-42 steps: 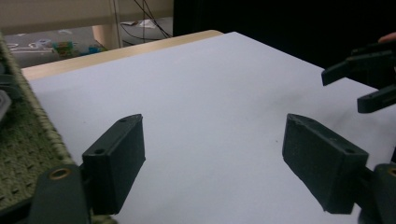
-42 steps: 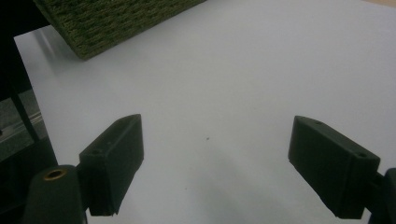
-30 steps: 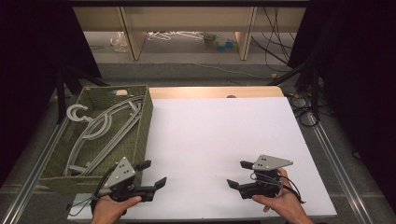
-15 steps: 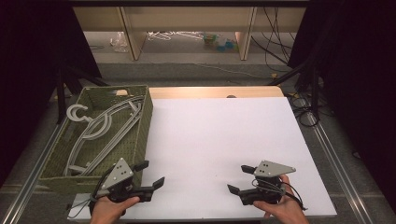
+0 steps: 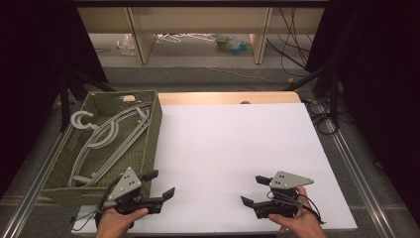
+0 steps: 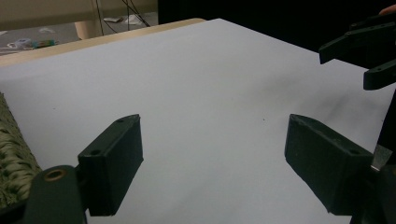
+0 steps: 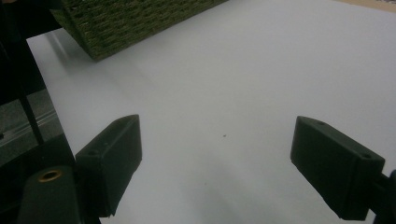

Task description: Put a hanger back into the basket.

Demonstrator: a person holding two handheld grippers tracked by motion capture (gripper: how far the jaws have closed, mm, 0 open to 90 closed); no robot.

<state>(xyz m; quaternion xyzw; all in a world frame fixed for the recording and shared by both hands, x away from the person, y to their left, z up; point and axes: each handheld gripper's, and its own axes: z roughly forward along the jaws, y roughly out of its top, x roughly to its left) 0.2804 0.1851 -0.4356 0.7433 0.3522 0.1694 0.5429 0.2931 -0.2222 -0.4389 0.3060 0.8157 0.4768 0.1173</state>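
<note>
My left gripper (image 5: 160, 184) is open near the table's front edge, just right of a green woven basket (image 5: 154, 130); in the left gripper view (image 6: 219, 163) nothing lies between its jaws. My right gripper (image 5: 253, 190) is open at the front right, and the right gripper view (image 7: 223, 161) has only white tabletop between its jaws. Several grey clothes hangers (image 5: 106, 139) lie in the basket. The two grippers point towards each other across the white tabletop (image 5: 233, 144).
The basket's woven wall (image 7: 130, 23) stands beyond the right gripper's jaws, and its corner (image 6: 14, 158) is at the left of the left gripper view. The right gripper's jaws (image 6: 364, 51) appear far off there. Cables and shelving (image 5: 198, 29) lie beyond the table.
Both grippers have drifted slightly towards the table's near edge, the right one more than the left. Both stay open.
</note>
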